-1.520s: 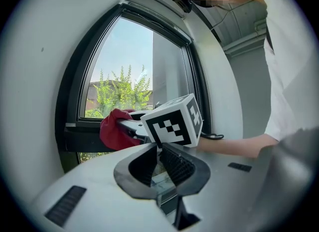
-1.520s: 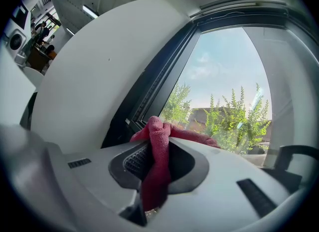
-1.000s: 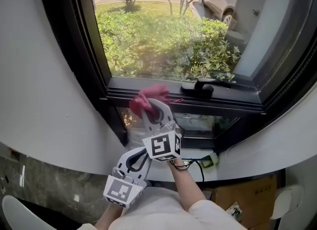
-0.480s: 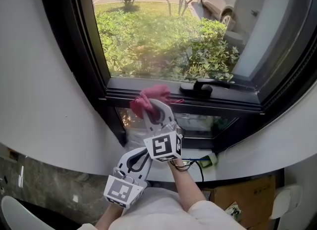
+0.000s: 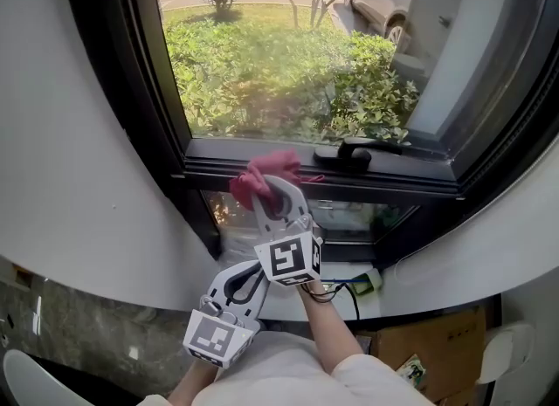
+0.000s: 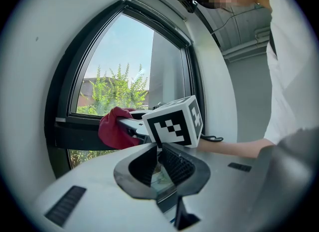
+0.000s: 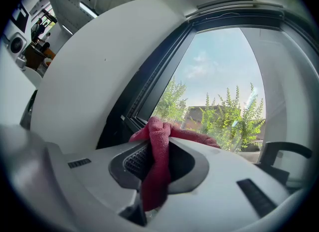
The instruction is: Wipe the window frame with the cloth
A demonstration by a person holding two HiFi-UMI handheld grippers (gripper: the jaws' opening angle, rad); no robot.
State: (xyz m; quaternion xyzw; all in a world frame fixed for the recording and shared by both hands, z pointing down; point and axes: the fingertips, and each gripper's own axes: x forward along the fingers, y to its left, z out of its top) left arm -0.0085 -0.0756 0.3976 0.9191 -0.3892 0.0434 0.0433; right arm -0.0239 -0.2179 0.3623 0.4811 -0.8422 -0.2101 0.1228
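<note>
Barely anything has shifted over the last second, as far as we can judge from the head view: the white wall at the left, the dark window frame and both tools sit almost where they were, and the small drift of the whole scene looks to us like the head moving. Starting at the left, our left gripper hangs low and back, well short of the frame, just behind the marker cube of the other tool; in its own view its jaws are closed together with nothing between them, so we read it as idle. Next to the right, our right gripper reaches up to the bottom rail, its jaws clenched on the red cloth. The right gripper view shows a strip of that cloth running down between the pads while the bunched end sticks out past the tips. That bunch rests on the bottom rail, near its left corner. If it has moved at all, it has edged slightly rightwards, towards the black handle, which is still a little apart from it. We take this to mean the wipe is under way but slow or paused, with most of the rail to the right, past the handle, yet to be covered.
</note>
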